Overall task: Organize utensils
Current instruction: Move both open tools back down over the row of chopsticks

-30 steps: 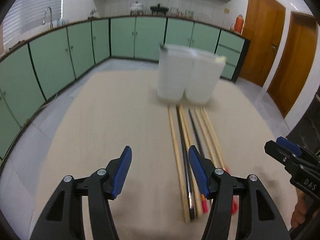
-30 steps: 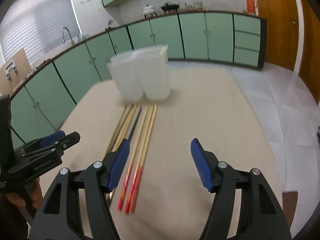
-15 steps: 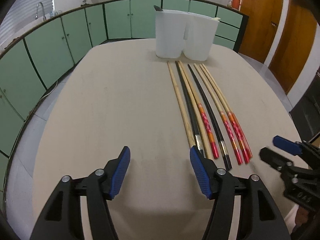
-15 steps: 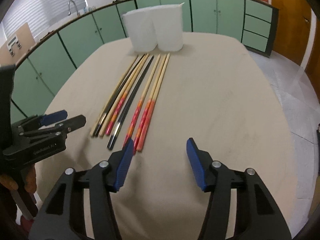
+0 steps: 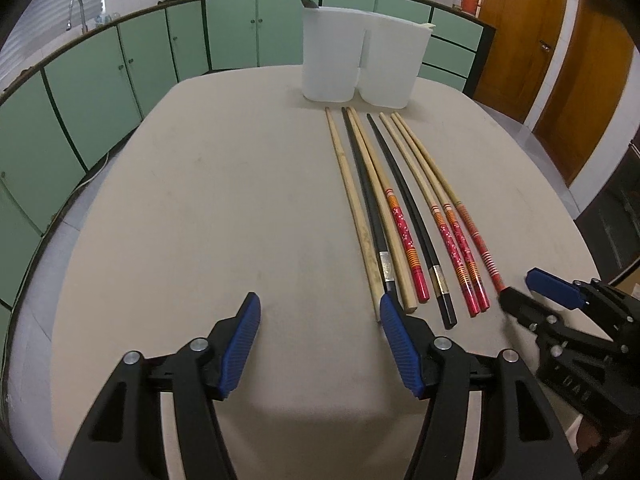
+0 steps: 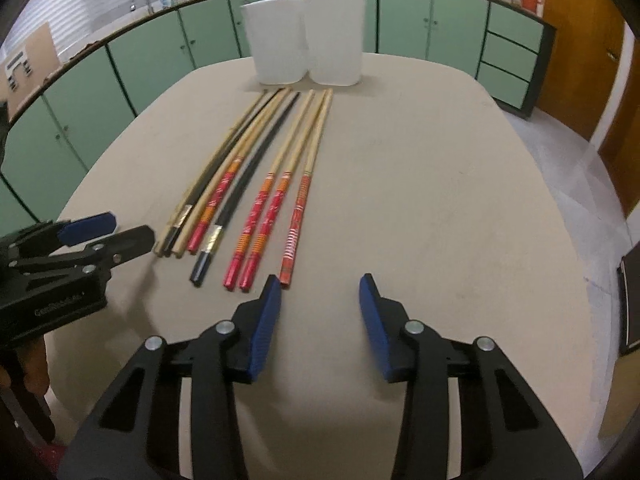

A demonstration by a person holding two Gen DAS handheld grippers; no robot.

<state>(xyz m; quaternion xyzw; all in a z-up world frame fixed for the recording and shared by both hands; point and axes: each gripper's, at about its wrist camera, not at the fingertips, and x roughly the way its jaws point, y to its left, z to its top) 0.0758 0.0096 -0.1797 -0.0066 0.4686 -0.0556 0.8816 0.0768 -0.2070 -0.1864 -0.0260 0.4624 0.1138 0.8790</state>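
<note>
Hand-held gripper pair first: the left hand-held gripper [image 5: 320,334] has pulled back from a second ago, when its fingers sat over the chopsticks; its jaws gape wide, holding nothing, at the near edge of the worktop [image 5: 200,200]. The right hand-held gripper [image 6: 320,312] has backed off likewise and narrowed a little, still parted and empty. Chopsticks [image 5: 400,216] now show full length, seven lying side by side, long axes running from near to far, decorated red and black butt ends toward the grippers, tips toward the white holder [image 5: 360,60] standing upright at the far edge. Printing on the left gripper's body is too blurred to read.
</note>
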